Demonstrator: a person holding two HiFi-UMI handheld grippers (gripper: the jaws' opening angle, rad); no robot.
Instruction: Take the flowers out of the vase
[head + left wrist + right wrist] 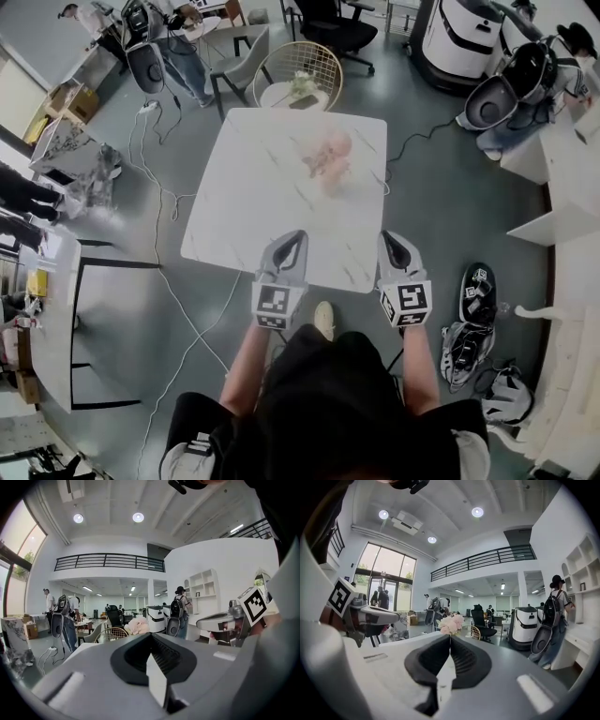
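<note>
A person stands at the near edge of a white marble table (253,187), seen from above, with a two-jaw gripper in each hand. The left gripper (299,235) and the right gripper (388,237) are side by side, apart from each other, over the table's near edge and pointing across it. Each gripper's own view shows its dark ribbed jaws pressed together with nothing between them.

The pink flowers (328,153) stand on the far half of the table, a little right of centre and well apart from both grippers. The vase under them is too blurred to make out. Between the grippers and the flowers lies white tabletop with faint grey veins.

Beyond the table's far edge is a round-backed wire chair (300,64). A white cable (178,309) trails over the grey floor on the left. Spare grippers (476,292) lie on the floor to the right. Several people (178,37) stand farther back in the room.
</note>
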